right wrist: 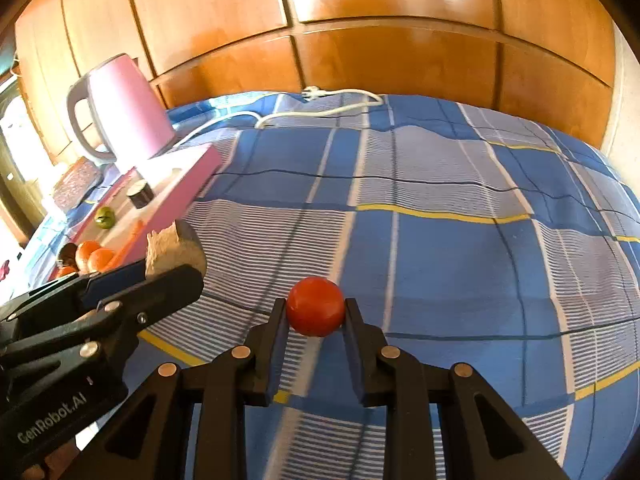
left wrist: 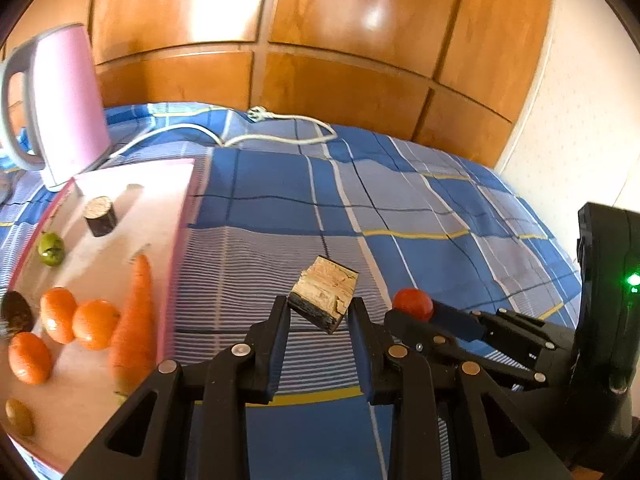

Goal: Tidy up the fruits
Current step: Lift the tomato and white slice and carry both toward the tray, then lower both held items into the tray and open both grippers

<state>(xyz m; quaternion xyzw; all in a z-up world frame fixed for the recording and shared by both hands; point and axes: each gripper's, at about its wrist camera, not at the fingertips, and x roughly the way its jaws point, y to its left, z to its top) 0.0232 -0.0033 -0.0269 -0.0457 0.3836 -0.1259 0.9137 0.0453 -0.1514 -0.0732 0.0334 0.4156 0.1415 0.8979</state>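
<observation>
Two loads are aloft above the plaid bedspread (right wrist: pixel 460 248): the left gripper (left wrist: pixel 318 312) pinches a fibrous chunk (left wrist: pixel 323 293) by its edges, the right gripper (right wrist: pixel 315 312) clamps a red tomato (right wrist: pixel 315 306). The smooth tomato could slip free and roll away from the pink tray (left wrist: pixel 132 208) at left.

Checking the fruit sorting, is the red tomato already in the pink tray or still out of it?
Out. The red tomato is pinched between the right gripper fingers above the checked bedspread, apart from the pink tray.

Left gripper (left wrist: pixel 319 312): matte black plastic linkages, silver rivets, blue finger pads. Right gripper (right wrist: pixel 316 312): same build; green LED, white "GenRobot.AI" lettering.
</observation>
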